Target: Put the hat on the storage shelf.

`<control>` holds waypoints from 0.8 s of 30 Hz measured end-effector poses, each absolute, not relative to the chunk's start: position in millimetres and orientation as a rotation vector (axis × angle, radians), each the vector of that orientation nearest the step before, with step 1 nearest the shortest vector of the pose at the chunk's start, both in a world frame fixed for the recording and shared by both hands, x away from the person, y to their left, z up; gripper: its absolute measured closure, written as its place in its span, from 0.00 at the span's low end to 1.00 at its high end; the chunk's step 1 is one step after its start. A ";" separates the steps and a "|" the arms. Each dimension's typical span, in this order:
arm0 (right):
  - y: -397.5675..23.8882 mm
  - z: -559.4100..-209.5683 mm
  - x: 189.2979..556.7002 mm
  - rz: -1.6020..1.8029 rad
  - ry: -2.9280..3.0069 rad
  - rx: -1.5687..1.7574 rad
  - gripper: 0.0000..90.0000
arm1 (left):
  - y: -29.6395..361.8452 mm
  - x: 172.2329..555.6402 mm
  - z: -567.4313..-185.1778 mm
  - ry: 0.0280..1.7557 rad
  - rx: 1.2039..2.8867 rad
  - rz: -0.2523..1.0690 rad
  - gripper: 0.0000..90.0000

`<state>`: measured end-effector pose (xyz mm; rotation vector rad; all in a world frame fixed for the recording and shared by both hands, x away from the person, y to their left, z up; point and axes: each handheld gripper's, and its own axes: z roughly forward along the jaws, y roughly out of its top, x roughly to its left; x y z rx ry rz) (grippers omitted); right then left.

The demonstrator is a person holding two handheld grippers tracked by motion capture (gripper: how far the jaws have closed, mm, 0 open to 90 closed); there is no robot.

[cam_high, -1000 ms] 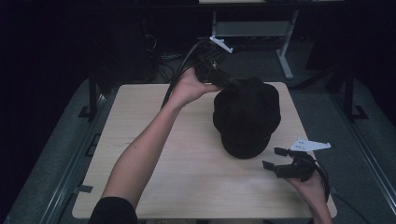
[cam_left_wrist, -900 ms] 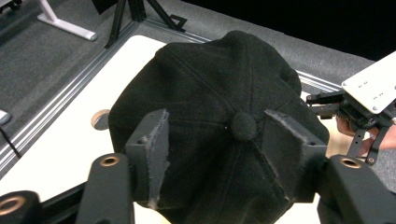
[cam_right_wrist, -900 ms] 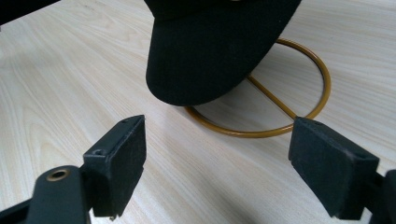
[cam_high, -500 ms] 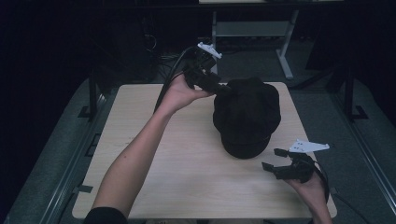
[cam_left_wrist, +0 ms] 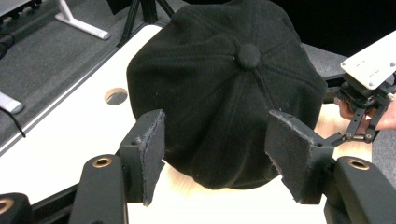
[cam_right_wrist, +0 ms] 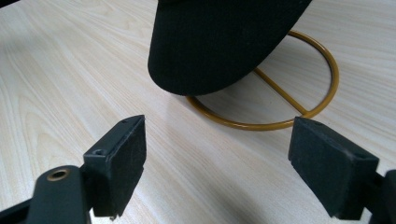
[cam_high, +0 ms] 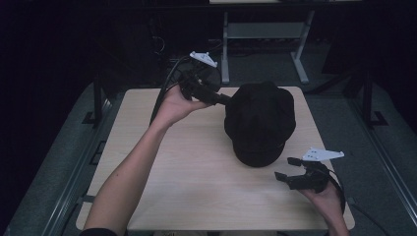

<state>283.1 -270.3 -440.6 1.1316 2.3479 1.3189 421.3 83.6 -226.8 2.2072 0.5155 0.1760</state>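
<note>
Cap (cam_right_wrist: 219, 42) hides gold stand's (cam_right_wrist: 299, 100) top

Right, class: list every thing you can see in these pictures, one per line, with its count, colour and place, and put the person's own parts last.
Cap: one, black, with a top button, standing raised at the far right part of the table.
Wire stand: one, brass-coloured ring base with a crossbar, on the table under the cap.
Table: one, pale wood, centre; a round hole near its far edge.
Metal frame: one, light grey, on the floor beyond the table.
Left gripper: one, black, at the cap's far-left side; its jaws have just been opening and stand apart on either side of the cap's edge.
Right gripper: one, black, jaws open, near the cap's brim at the near right.
Forearms: two, coming in from the near edge.
</note>
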 end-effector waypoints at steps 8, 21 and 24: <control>-270.3 -442.2 282.8 1.313 2.354 1.136 0.21 | 93.2 409.4 -234.8 0.514 2.205 0.176 0.41; -272.8 -444.3 282.4 1.319 2.352 1.149 0.21 | 113.3 392.7 -253.7 0.550 2.184 0.170 0.40; -272.8 -444.2 282.1 1.319 2.351 1.149 0.21 | 118.2 390.5 -259.1 0.559 2.189 0.166 0.40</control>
